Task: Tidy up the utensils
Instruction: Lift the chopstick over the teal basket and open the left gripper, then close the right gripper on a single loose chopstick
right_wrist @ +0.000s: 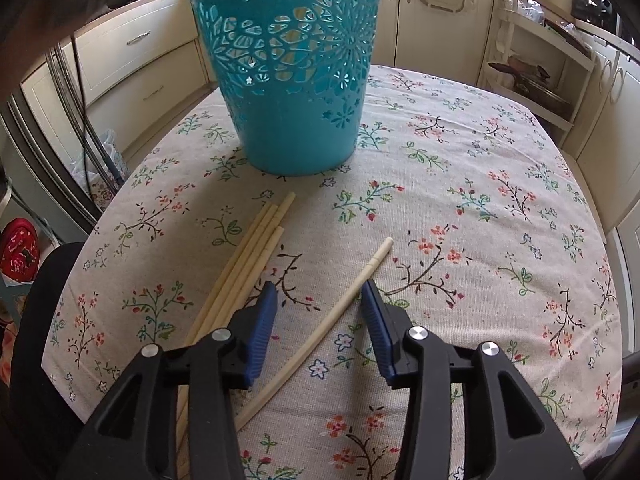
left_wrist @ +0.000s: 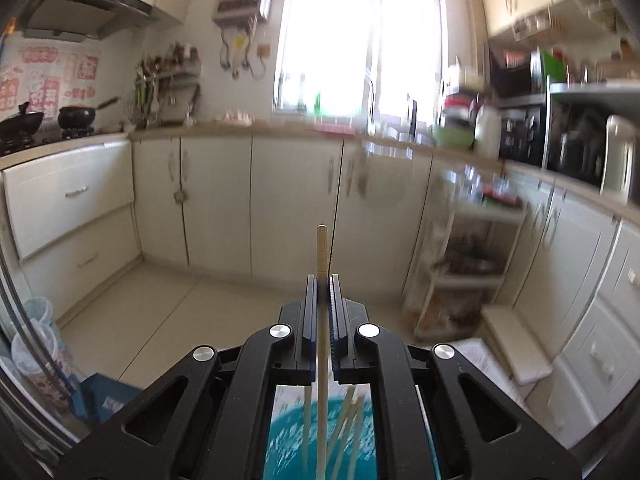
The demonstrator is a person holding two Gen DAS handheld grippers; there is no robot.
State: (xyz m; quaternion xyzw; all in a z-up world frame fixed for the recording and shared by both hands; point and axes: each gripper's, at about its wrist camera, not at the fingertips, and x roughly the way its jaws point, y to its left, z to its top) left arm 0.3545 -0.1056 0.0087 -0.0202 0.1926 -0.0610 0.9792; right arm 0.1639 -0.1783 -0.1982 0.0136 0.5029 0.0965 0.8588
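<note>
KITCHEN TABLE, mid-sort: my left gripper (left_wrist: 323,280) was clamped on one chopstick (left_wrist: 321,248), its blunt end poking out past the tips, the rest running back under the cam toward the teal basket (left_wrist: 320,436), where approx. four more sticks already stood. My right gripper (right_wrist: 320,292) had its jaws apart w/ nothing pinched; a loose chopstick (right_wrist: 340,304) lay on the floral tablecloth (right_wrist: 480,208) between the pads, touching neither. A bundle of four more chopsticks (right_wrist: 248,264) lay just beside it, to the left in the right cam's view, below the basket (right_wrist: 288,72).

Handling, as I judged it: the sticks looked light, stiff and smooth, so likely to roll or swivel in the pads. I'd have gripped near mid-length, pads square across the shaft, not at the thin tip. The cutout basket looked like light plastic and could tip if knocked.

Writing: pink posters (left_wrist: 44,76) by the stove carried characters, too blurred to read. No brands legible elsewhere.
</note>
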